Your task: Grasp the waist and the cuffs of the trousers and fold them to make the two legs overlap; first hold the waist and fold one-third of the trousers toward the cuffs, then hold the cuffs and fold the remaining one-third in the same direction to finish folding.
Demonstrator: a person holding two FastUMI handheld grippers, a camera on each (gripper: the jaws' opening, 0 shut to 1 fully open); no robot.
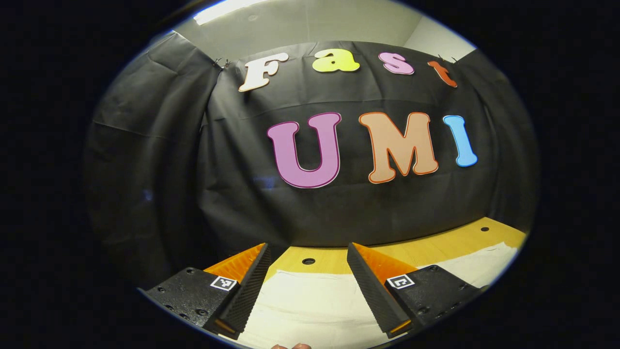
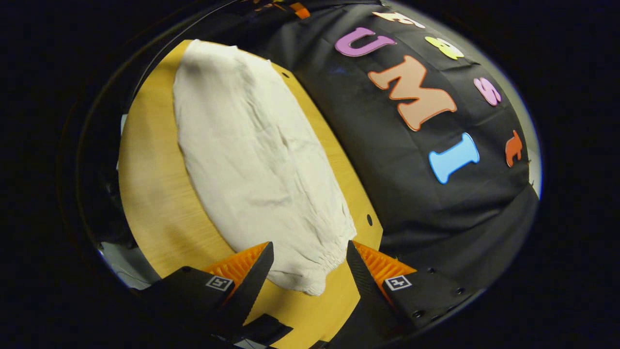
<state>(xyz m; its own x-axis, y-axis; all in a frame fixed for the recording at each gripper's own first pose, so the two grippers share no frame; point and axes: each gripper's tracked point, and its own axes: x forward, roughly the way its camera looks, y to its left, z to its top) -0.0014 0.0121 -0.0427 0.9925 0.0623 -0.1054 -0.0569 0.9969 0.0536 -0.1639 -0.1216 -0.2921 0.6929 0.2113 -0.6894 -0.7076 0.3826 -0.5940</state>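
The white trousers (image 2: 252, 165) lie flat on the wooden table (image 2: 150, 194), long side running from 11 o'clock to 5 o'clock (gathered end nearest). The right gripper (image 2: 310, 252) and left gripper (image 1: 308, 252) both gape wide, holding nothing.

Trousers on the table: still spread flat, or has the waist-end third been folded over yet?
Cannot tell about the legs; the trousers lie long and flat on the wooden table, with no crosswise fold visible. The right gripper stands open at the gathered end.
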